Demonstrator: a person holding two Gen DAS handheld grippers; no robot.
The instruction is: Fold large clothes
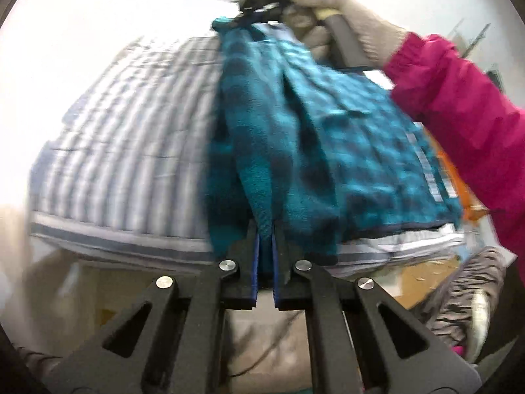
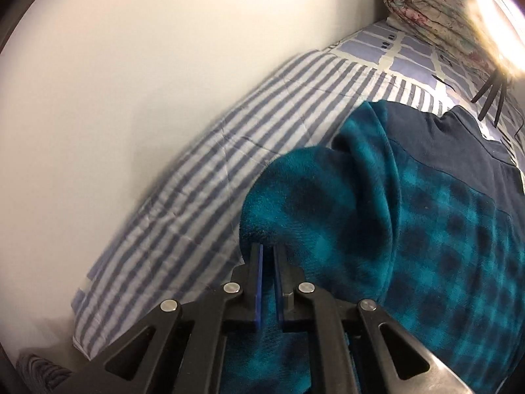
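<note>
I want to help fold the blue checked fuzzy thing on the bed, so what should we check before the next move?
1. Left gripper has the teal checked garment pinched between its jaws: ok.
2. Right gripper has a fold of the garment between its jaws: ok, though its own view shows a slim gap.
3. Garment stretched between the two grips, not bunched: not ok, it is creased and folded over.
4. Striped bedsheet bare beside the garment for laying it down: ok.
5. Pink sleeve clear of the cloth: cannot tell, it crosses close over it.
</note>
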